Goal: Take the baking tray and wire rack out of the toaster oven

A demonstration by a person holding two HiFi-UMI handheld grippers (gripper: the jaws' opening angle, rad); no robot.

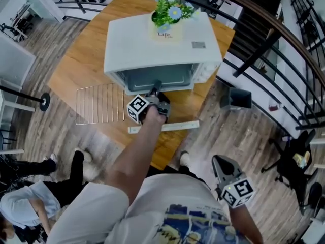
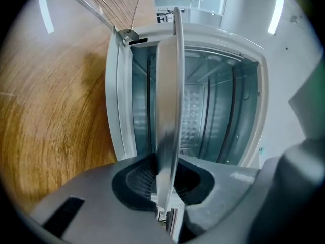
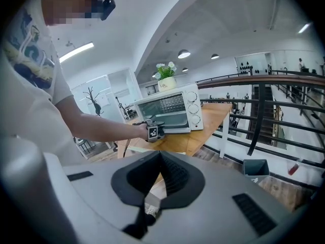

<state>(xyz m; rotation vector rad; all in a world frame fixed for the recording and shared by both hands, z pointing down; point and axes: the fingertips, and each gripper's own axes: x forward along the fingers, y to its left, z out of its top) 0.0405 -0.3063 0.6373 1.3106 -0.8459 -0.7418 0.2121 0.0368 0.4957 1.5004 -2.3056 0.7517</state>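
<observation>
The white toaster oven (image 1: 152,39) stands on the wooden table (image 1: 86,60) with its front open toward me. My left gripper (image 1: 156,91) is at the oven mouth, shut on the front edge of the grey metal baking tray (image 2: 167,111). That tray runs edge-on from between the jaws of the left gripper (image 2: 165,184) into the oven cavity (image 2: 223,111). The wire rack (image 1: 100,103) lies flat on the table left of the oven, and it also shows in the left gripper view (image 2: 117,4). My right gripper (image 1: 219,162) hangs off the table by my body, shut on nothing (image 3: 160,159).
A flower pot (image 1: 167,14) sits on top of the oven. A white strip (image 1: 163,127) lies on the table near its front edge. Black railings curve round the right side, with a grey bin (image 1: 236,98) on the floor. A person (image 1: 30,197) crouches at lower left.
</observation>
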